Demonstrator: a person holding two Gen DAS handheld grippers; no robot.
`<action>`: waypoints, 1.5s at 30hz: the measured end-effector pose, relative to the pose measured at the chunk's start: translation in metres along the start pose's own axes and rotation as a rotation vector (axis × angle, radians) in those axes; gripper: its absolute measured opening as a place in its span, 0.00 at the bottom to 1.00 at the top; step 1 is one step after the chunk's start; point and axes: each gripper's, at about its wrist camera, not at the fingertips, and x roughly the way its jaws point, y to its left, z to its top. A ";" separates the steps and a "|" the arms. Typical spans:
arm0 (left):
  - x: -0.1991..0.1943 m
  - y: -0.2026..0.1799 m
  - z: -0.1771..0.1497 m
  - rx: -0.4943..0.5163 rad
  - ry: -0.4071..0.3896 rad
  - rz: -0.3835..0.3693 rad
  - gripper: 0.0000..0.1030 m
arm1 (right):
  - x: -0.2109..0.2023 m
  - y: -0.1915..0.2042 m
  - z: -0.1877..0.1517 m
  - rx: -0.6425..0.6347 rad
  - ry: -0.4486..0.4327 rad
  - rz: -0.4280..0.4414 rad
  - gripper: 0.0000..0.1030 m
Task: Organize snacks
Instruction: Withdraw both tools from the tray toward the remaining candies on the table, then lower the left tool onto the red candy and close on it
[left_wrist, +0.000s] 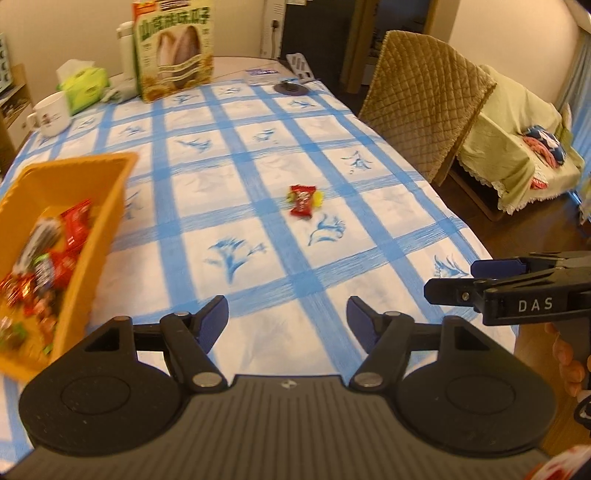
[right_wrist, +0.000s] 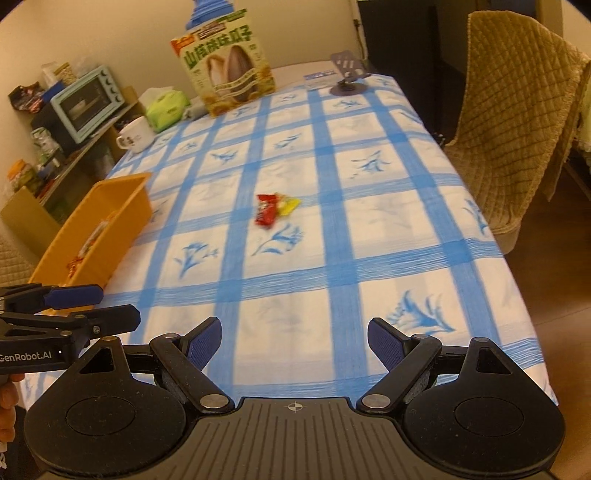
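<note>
Red snack packet (left_wrist: 302, 201) — dead ahead of your left gripper (left_wrist: 288, 317), well apart; right gripper (right_wrist: 294, 341) alongside — both spread, empty.

A red-wrapped candy (left_wrist: 302, 201) lies flat on the blue-and-white checked tablecloth near the middle of the table, with a yellow-wrapped sweet (left_wrist: 318, 198) touching its right side. Well to their left, at the table's near-left edge, stands an orange plastic bin (left_wrist: 79, 258) holding a loose heap of packets (left_wrist: 44, 254), mostly red, though blur hides what each one is.
</note>
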 end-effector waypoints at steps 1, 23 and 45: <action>0.006 -0.002 0.003 0.010 0.000 -0.005 0.62 | 0.001 -0.004 0.001 0.004 -0.005 -0.008 0.83; 0.123 -0.013 0.068 0.123 -0.028 -0.048 0.40 | 0.037 -0.044 0.037 0.034 -0.097 -0.093 0.72; 0.155 -0.002 0.077 0.104 -0.003 -0.056 0.15 | 0.055 -0.043 0.041 0.010 -0.061 -0.086 0.72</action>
